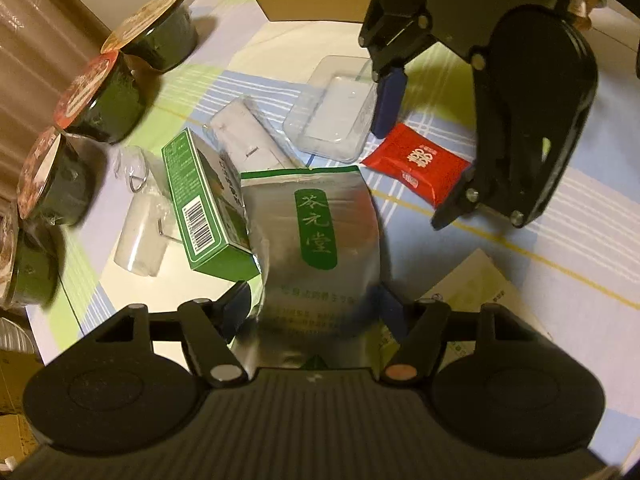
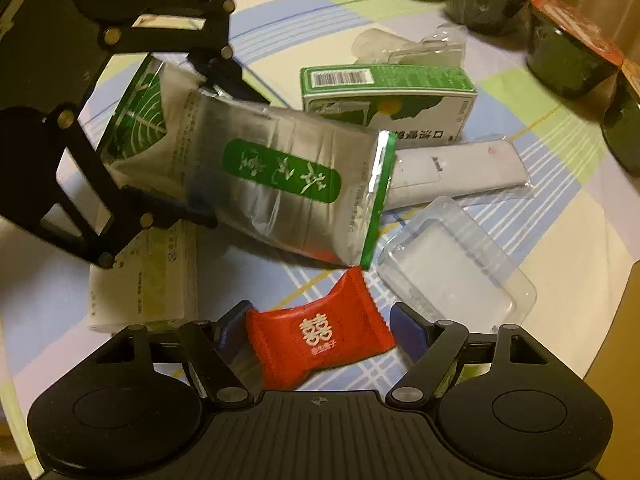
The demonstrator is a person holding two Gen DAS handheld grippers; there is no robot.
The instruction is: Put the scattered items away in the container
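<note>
My left gripper (image 1: pixel 316 304) is shut on a silver pouch (image 1: pixel 316 232) with a green label. In the right wrist view the left gripper (image 2: pixel 208 144) holds the pouch (image 2: pixel 280 184) tilted, its far end low over the table. A red candy packet (image 2: pixel 316 340) lies between the spread fingers of my right gripper (image 2: pixel 318 328), which is open. From the left wrist view the right gripper (image 1: pixel 418 156) straddles that packet (image 1: pixel 416 172). A clear plastic tray (image 1: pixel 332 120) (image 2: pixel 452 276) sits empty just beside the packet.
A green box (image 1: pixel 204 208) (image 2: pixel 384 92) and a white wrapped packet (image 1: pixel 248 136) (image 2: pixel 452 172) lie next to the pouch. A clear bag (image 1: pixel 140 220), a paper leaflet (image 2: pixel 148 280) and several dark lidded cups (image 1: pixel 104 96) (image 2: pixel 568 56) share the checked tablecloth.
</note>
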